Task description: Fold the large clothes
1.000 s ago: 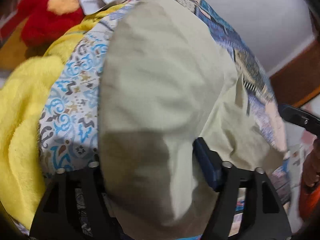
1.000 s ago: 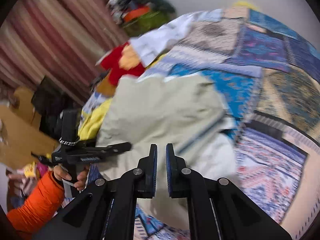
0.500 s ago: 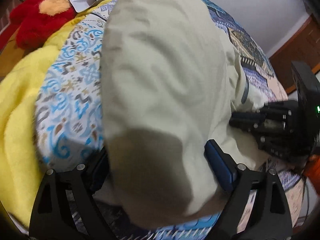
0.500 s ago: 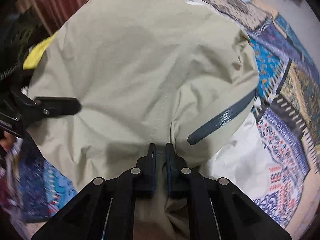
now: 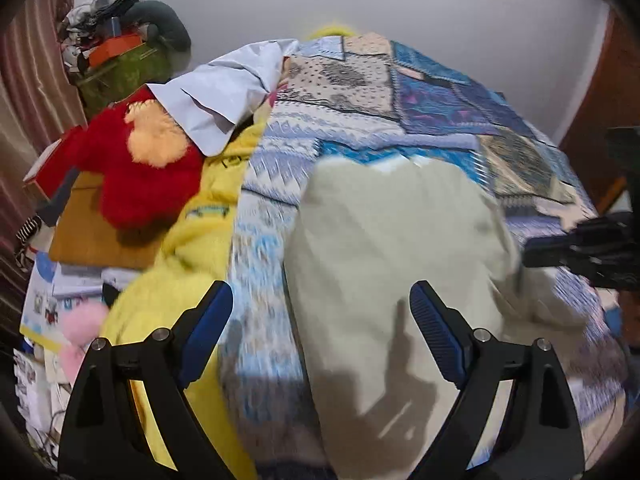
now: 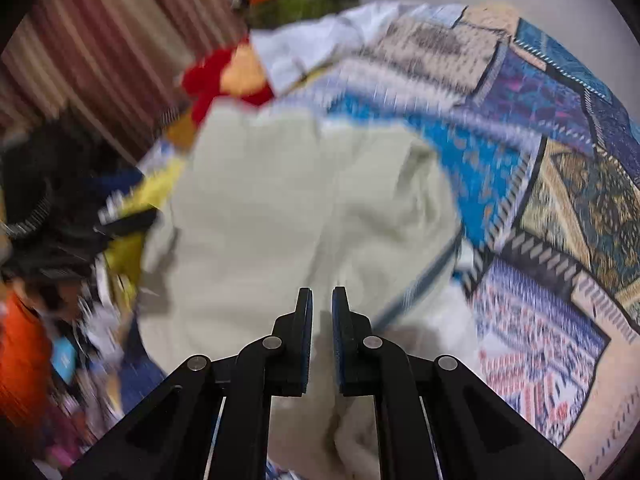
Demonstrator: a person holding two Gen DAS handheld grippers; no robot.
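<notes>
Large pale beige fabric garment (image 5: 384, 248), partly folded, lying along the bed's (image 5: 440, 92) near edge. Left claw (image 5: 320, 332) gapes wide, empty, above it. Right claw (image 6: 321, 320) is pinched narrow, apparently on no cloth; blur obscures this. Next: regrasp an edge and fold again.

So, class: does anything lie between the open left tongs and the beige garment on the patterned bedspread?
Nothing visible does. The left tongs stand open above the beige fabric garment, with only bare patterned bedspread and garment between the fingers.
</notes>
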